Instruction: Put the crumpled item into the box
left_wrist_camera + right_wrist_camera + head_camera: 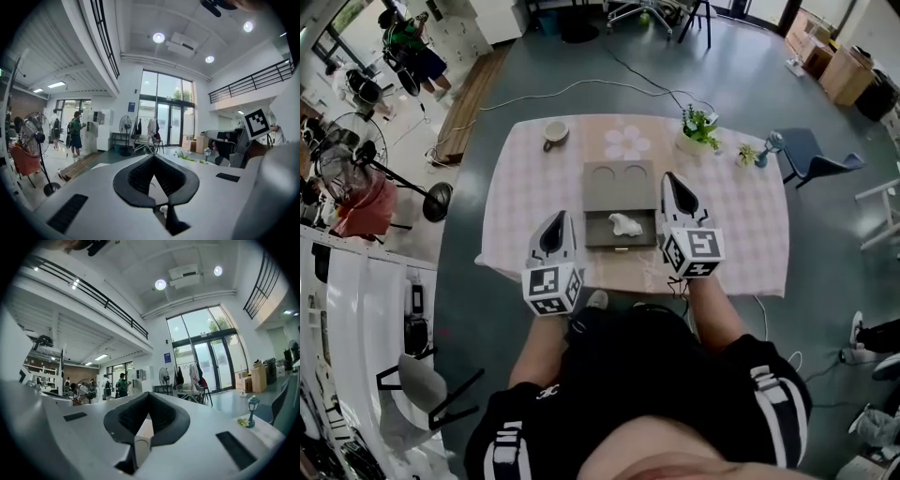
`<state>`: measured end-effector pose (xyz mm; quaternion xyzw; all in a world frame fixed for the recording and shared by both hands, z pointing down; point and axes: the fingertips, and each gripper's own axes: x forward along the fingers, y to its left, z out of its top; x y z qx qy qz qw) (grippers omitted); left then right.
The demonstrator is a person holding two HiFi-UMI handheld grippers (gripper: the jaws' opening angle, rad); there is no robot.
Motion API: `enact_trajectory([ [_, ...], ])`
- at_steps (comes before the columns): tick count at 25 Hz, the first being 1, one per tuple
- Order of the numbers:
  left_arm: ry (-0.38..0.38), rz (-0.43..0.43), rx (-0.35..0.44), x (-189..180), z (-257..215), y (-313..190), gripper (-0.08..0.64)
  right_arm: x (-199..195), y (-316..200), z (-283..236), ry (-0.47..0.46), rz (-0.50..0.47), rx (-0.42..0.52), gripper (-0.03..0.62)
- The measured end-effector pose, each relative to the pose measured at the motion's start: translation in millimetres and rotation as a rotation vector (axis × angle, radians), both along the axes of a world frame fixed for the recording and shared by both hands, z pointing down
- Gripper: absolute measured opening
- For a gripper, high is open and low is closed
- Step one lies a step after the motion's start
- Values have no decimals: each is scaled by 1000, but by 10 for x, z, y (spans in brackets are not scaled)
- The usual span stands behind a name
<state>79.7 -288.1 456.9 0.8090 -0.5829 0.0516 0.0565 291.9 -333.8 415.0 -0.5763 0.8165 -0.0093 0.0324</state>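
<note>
Lying in the near tray of the open grey rectangular box (596, 230), mid-table on the pink checked tablecloth (525, 187): white crumpled item (625, 224). Just left of the box, clear of it: left gripper (557, 223), jaws closed tip to tip, nothing between. Along the box's right edge: right gripper (675, 185), jaws likewise closed, empty.

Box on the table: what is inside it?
A white crumpled item lies in the open box, nothing else visible around it. The floor directly beneath the item is covered and cannot be seen.
</note>
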Motion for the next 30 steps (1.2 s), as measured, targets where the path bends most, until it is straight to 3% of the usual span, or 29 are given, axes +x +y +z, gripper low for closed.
enact_trajectory([
  [6, 5, 27, 10, 192, -23, 41, 2, 135, 249, -151, 16, -11, 66, 2],
  [15, -1, 48, 27, 391, -95, 12, 2, 274, 291, -127, -20, -26, 59, 2],
  [30, -8, 45, 22, 504, -81, -119, 2, 281, 147, -61, -5, -53, 59, 2],
])
